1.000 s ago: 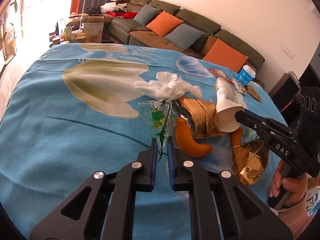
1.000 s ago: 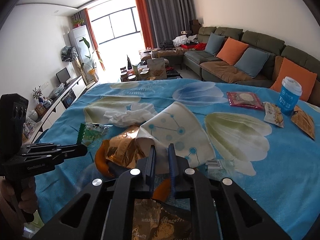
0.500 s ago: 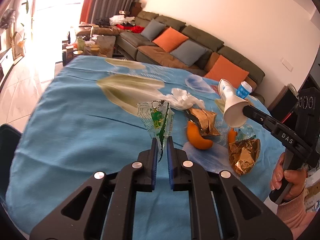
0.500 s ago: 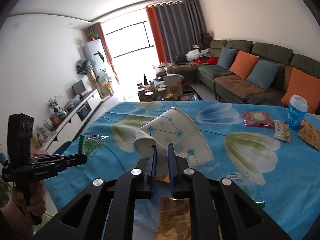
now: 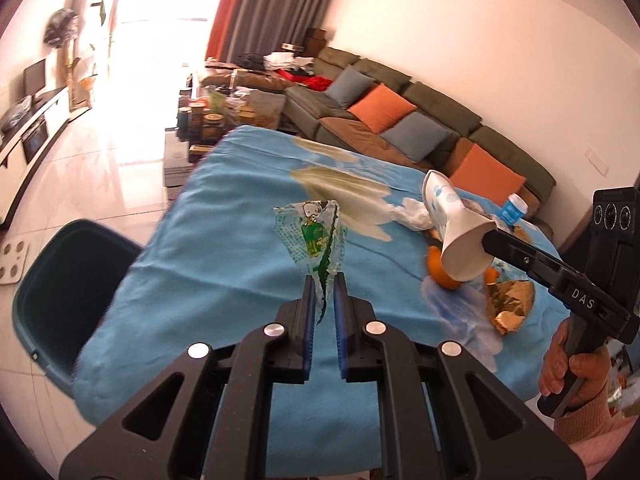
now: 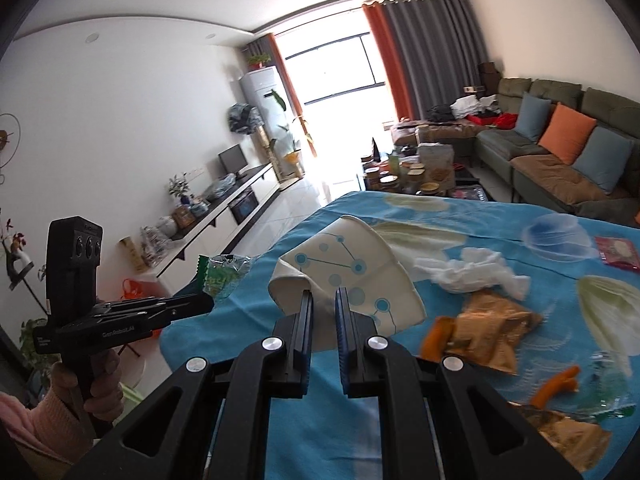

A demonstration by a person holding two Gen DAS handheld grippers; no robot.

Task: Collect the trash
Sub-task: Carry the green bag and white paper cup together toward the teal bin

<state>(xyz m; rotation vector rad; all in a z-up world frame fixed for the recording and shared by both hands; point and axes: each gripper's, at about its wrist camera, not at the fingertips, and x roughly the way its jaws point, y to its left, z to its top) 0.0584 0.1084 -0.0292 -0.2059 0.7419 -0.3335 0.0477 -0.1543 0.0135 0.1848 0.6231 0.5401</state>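
- While the left gripper pinches a clear green-printed wrapper by its lower tip, the wrapper stands up toward 12 o'clock, above the blue tablecloth.
- The right gripper is clamped on a crushed white paper cup, which fans toward 1 o'clock.
- A dark bin, slightly blurred, sits at 9 o'clock beside the table.
- Tissue, gold wrappers and what looks like orange peel lie at 3 o'clock.

Bright window, white walls, green sofa with orange cushions.
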